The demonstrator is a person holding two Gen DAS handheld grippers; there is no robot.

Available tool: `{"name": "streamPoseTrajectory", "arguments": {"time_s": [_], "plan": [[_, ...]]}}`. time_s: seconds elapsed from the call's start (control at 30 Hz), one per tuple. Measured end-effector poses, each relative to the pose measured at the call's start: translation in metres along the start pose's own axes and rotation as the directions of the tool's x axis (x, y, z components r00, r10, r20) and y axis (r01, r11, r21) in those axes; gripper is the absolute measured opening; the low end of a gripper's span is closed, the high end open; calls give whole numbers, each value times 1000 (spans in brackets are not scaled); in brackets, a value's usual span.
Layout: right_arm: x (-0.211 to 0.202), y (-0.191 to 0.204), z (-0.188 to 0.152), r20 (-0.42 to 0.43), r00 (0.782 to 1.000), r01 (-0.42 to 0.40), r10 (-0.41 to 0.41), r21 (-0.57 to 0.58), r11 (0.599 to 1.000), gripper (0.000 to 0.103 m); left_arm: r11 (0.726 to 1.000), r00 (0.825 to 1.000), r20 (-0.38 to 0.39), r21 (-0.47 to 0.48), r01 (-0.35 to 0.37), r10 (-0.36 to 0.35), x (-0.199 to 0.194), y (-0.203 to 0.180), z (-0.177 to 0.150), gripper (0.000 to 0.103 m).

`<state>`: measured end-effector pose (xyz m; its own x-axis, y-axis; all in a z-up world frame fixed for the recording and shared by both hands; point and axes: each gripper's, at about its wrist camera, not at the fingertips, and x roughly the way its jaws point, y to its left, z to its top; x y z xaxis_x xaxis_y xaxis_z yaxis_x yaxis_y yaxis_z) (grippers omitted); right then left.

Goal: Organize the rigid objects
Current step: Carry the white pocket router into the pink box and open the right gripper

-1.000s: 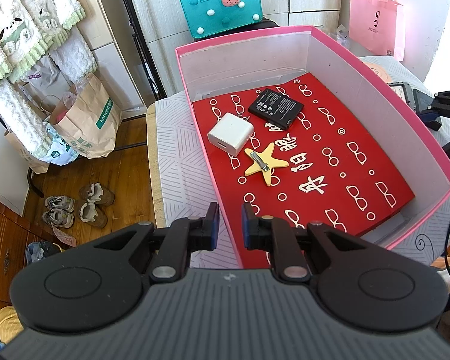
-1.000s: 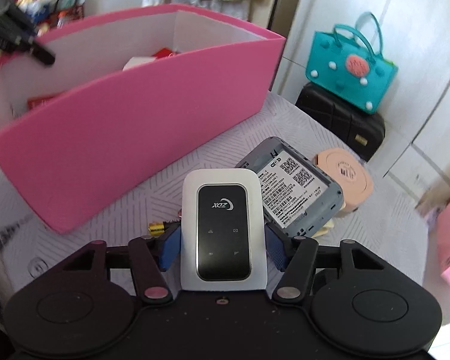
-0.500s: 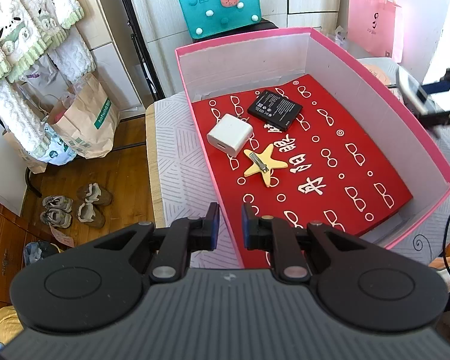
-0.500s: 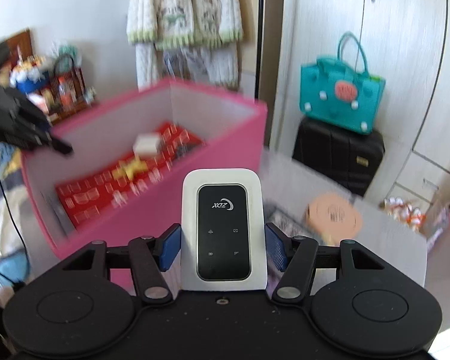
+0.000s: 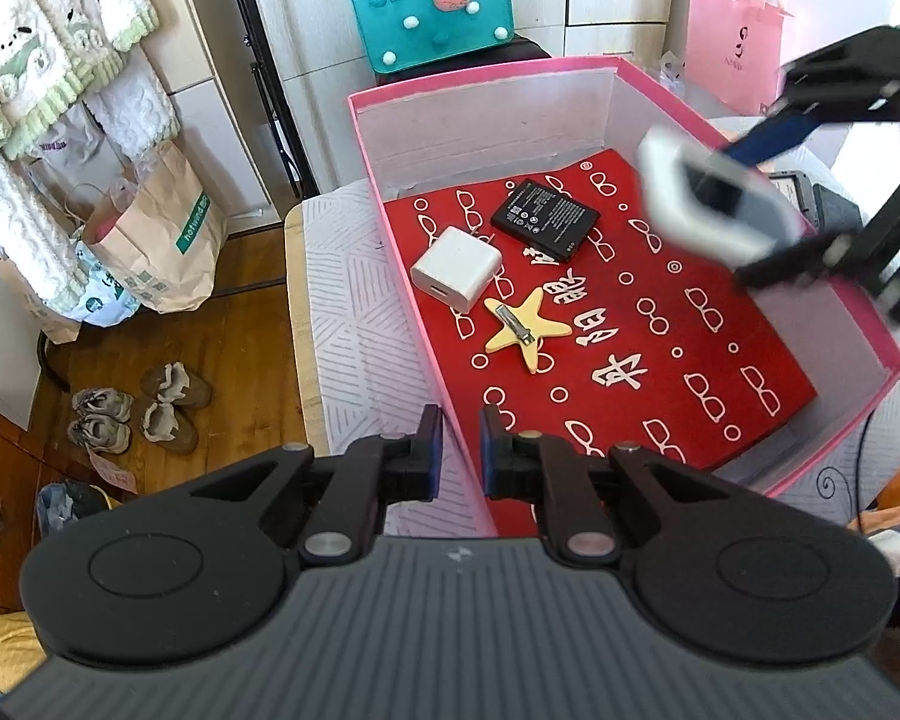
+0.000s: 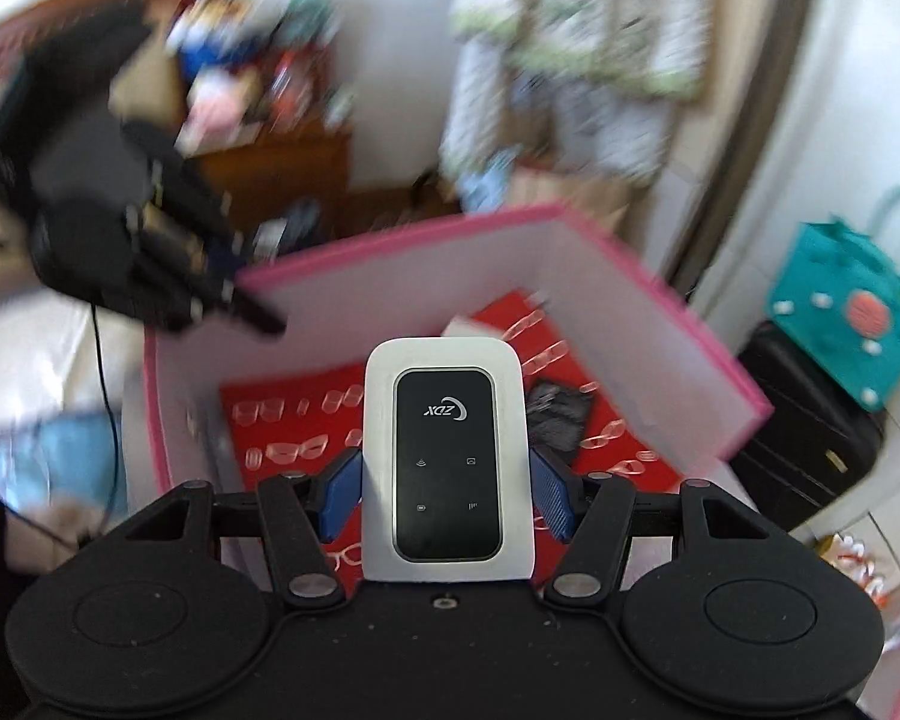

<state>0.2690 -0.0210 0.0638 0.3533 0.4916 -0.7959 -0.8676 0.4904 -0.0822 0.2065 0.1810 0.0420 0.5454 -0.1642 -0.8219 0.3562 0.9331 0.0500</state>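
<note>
router | pinched by right gripper above box | lower onto bare red liner, clear of battery, then release | left gripper pressed together, empty, at near wall

The router is smeared by motion blur in the left view. In the right view, the box and the left gripper are blurred; the charger is half hidden.

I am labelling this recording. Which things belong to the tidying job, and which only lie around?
Job: white pocket router in right tongs; pink box; white charger; black battery; star clip.

Around: teal bag; paper bag; shoes.
</note>
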Motion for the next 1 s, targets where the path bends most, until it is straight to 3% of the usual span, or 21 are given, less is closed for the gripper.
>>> {"name": "streamPoseTrajectory", "arguments": {"time_s": [0.2,0.43,0.73,0.87,0.93,1.0], "plan": [[51,3,21,-230,973,-37,3,-146,989,65,1000,1000,15,-16,9,-9,-3,3,-2,12],[95,-10,26,-413,908,-152,70,-167,974,65,998,999,11,-40,51,-51,-4,12,-1,12],[114,-32,35,-456,883,-184,114,-113,976,64,998,998,-6,-35,58,-58,-2,12,2,13],[115,-40,37,-452,889,-147,75,-127,981,67,997,999,-9,-57,52,-53,-2,14,3,13],[113,-42,35,-437,899,-109,37,-141,984,73,996,998,-13,-67,53,-54,-3,15,3,13],[103,-49,32,-403,915,-84,33,-110,990,73,996,999,-18,-76,48,-50,-3,16,4,13]]}}
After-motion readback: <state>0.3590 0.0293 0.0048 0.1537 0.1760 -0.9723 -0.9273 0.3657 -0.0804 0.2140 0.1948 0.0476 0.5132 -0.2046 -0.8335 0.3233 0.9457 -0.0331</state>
